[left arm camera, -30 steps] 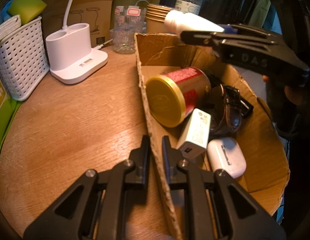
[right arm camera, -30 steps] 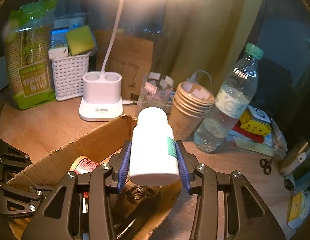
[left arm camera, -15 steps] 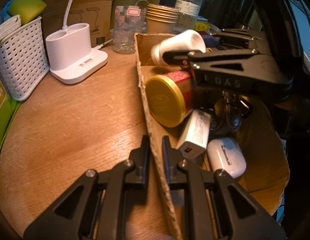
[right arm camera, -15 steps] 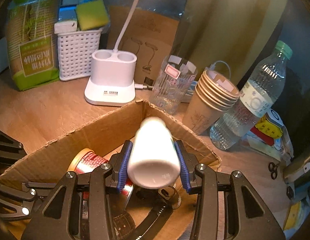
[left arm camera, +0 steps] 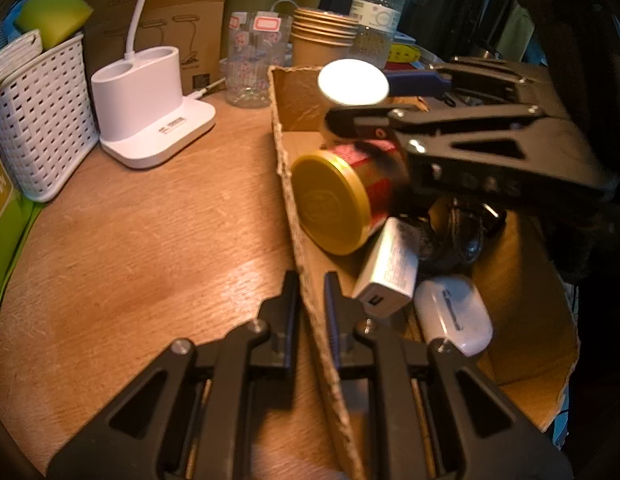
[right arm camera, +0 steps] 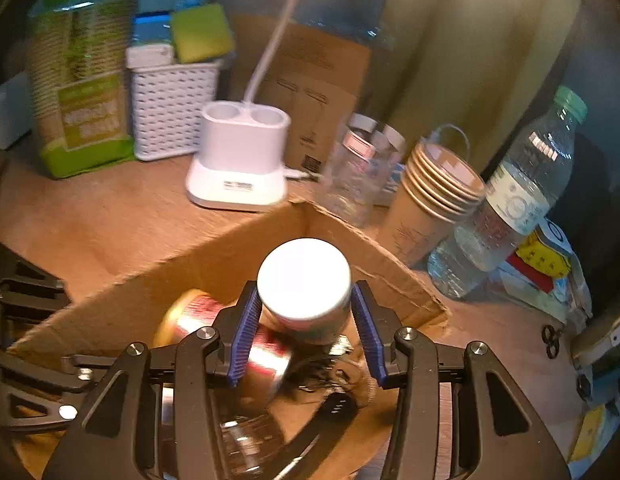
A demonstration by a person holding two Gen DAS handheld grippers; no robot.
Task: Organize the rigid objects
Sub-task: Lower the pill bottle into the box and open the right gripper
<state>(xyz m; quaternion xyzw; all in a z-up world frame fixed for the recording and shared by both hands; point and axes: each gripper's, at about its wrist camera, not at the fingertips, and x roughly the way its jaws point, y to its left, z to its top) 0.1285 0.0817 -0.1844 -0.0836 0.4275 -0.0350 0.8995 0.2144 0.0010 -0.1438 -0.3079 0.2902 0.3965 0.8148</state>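
Hanging over the far corner of the open brown cardboard box (right arm camera: 213,256), the white round plastic bottle (right arm camera: 303,280) is sitting between the right gripper (right arm camera: 305,328)'s blue pads, jaws closed on it. The left gripper (left arm camera: 312,300) is pinching the box's near wall between narrow jaws; judging by this, placing is underway, and lowering beside the gold-lidded red can (left arm camera: 342,196) before releasing seems to be coming next.

The left wrist view sits low over the table (left arm camera: 141,240), looking forward along the left gripper (left arm camera: 310,300), whose fingers straddle the near wall of the box (left arm camera: 305,272). It faces the lamp base (left arm camera: 149,108) and cups (left arm camera: 322,40) at the back. The right wrist view looks from above the box (right arm camera: 237,256) down along the right gripper (right arm camera: 305,320), close to the bottle (right arm camera: 303,276) between its fingers. The 2 views share the box, can (left arm camera: 338,196) (right arm camera: 197,320), lamp base (right arm camera: 241,156), basket (left arm camera: 37,112) (right arm camera: 169,108) and cups (right arm camera: 434,196).
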